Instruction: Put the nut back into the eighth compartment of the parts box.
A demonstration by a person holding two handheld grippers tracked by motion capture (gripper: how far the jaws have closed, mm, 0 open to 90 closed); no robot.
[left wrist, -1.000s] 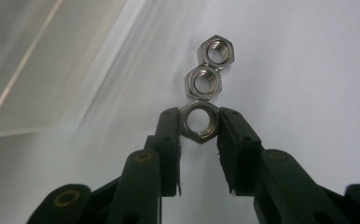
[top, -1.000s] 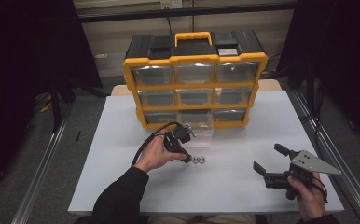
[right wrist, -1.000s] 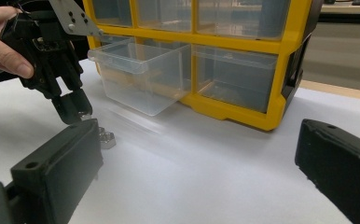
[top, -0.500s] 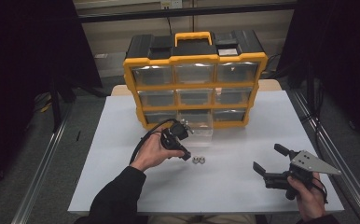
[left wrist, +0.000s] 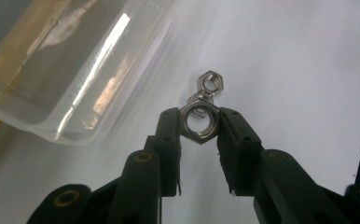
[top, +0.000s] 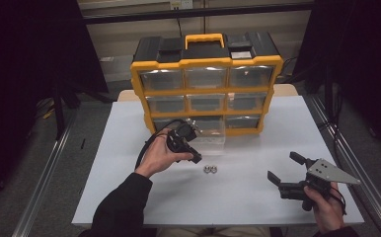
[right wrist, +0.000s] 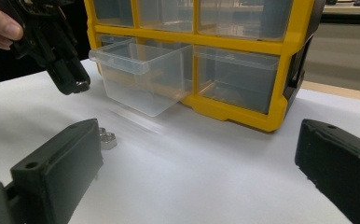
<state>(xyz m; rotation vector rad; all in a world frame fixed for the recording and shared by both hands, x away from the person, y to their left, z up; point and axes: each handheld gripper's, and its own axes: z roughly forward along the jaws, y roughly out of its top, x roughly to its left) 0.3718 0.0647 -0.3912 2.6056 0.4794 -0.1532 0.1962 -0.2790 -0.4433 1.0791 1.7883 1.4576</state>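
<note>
Hex nut sits clamped between the two black jaws of the left gripper, its bore facing the left gripper view's camera, pinched by its flats at the very tips; the pair is held off the white tabletop, near the tabletop's middle and a little toward the far edge; in the high view the left gripper points down and to the right from the person's left hand, just in front of the pulled-out clear drawer; two more loose nuts lie on the tabletop just beyond the gripper's tip, touching each other or nearly so, and show in the left gripper view directly past the held nut; the clear drawer juts from the bottom row of the yellow organiser, which stands at the far edge of the tabletop with its black handle on top; its other drawers look pushed in; the right gripper rests low near the tabletop's near right corner in the person's right hand, well apart from the nuts, its jaws spread wide with nothing between them; in the right gripper view those jaws frame the drawer, the loose nuts beside the left jaw, and the left gripper hanging above them.
</note>
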